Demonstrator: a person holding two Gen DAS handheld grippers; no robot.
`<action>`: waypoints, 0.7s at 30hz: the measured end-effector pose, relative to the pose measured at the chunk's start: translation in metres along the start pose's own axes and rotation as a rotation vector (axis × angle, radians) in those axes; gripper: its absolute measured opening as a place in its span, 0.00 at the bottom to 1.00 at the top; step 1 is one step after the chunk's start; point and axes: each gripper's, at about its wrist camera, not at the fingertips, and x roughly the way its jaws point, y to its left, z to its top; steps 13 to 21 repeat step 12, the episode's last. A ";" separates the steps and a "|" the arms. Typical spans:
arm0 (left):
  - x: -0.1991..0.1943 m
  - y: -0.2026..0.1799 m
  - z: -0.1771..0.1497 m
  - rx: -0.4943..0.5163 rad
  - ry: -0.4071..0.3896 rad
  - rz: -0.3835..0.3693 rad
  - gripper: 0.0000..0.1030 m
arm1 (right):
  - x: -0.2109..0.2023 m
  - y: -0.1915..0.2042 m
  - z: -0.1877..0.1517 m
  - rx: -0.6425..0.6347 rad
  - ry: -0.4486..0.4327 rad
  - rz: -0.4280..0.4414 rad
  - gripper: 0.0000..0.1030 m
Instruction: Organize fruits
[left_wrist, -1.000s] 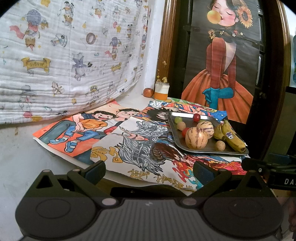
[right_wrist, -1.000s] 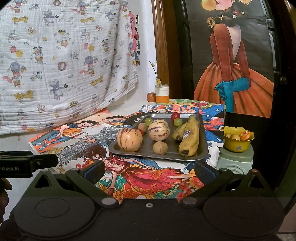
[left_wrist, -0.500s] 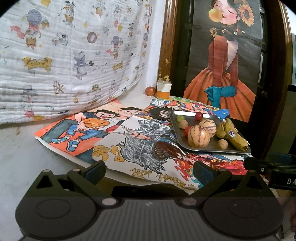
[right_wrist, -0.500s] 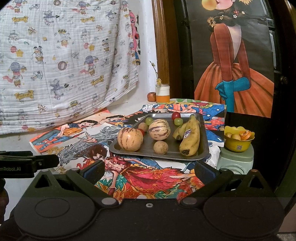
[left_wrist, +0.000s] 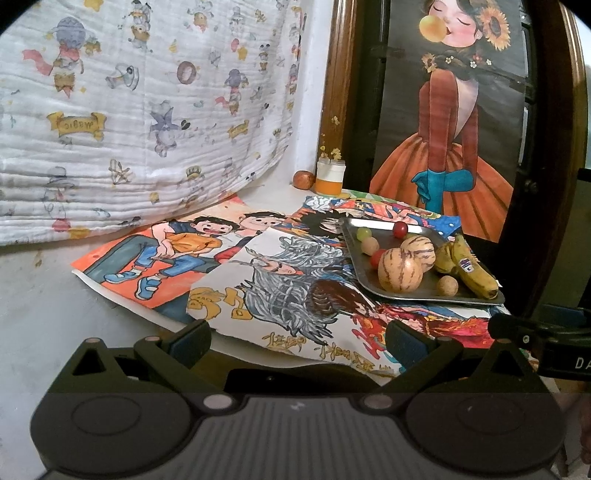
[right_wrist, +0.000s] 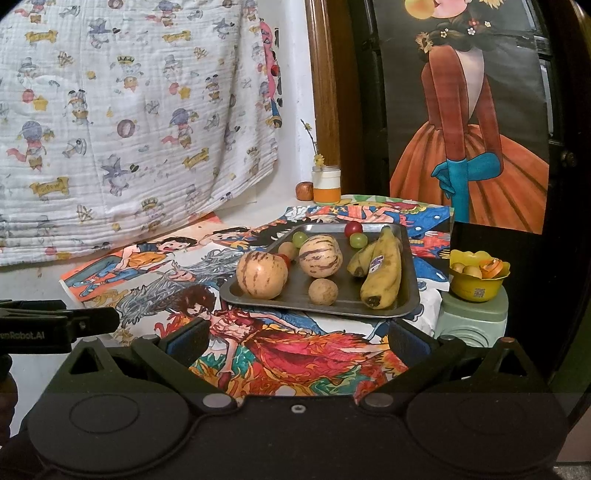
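Comparing with a second ago, the left wrist view shows the metal tray (left_wrist: 354, 236) sitting a little smaller and further right, so the left gripper (left_wrist: 297, 341) has drawn back and turned slightly; its fingers are spread wide with nothing between them, over the near edge of the painted posters (left_wrist: 280, 291). The right gripper (right_wrist: 295, 339) has barely shifted: the tray (right_wrist: 412, 295) keeps almost the same place in its view, and its jaws also stand wide apart and empty, short of the tray's near rim.

All the fruit lies in the tray as before. Two striped melons (right_wrist: 262, 275) sit left of centre, the nearer one by the left front corner. Two bananas (right_wrist: 382, 271) lie along the right side, one with a sticker. A small brown round fruit (right_wrist: 323, 291) rests between the melons and the bananas near the front. Green grapes (right_wrist: 358, 240) and a red cherry tomato (right_wrist: 352, 228) lie toward the back.

Right of the tray, a yellow bowl (right_wrist: 476, 291) holding small fruit stands on a pale green container (right_wrist: 471, 321). Behind, a jar (right_wrist: 326, 184) stands against the wall beside a small reddish fruit (right_wrist: 304, 191).
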 end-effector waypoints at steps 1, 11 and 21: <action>0.000 0.000 0.000 0.000 0.001 0.000 1.00 | 0.000 0.000 0.000 0.000 0.000 0.000 1.00; 0.001 0.000 -0.001 -0.001 0.002 -0.001 1.00 | 0.000 0.002 -0.001 -0.001 0.003 0.000 1.00; 0.001 0.000 -0.001 -0.001 0.002 -0.001 1.00 | -0.001 0.003 -0.002 -0.001 0.003 0.000 1.00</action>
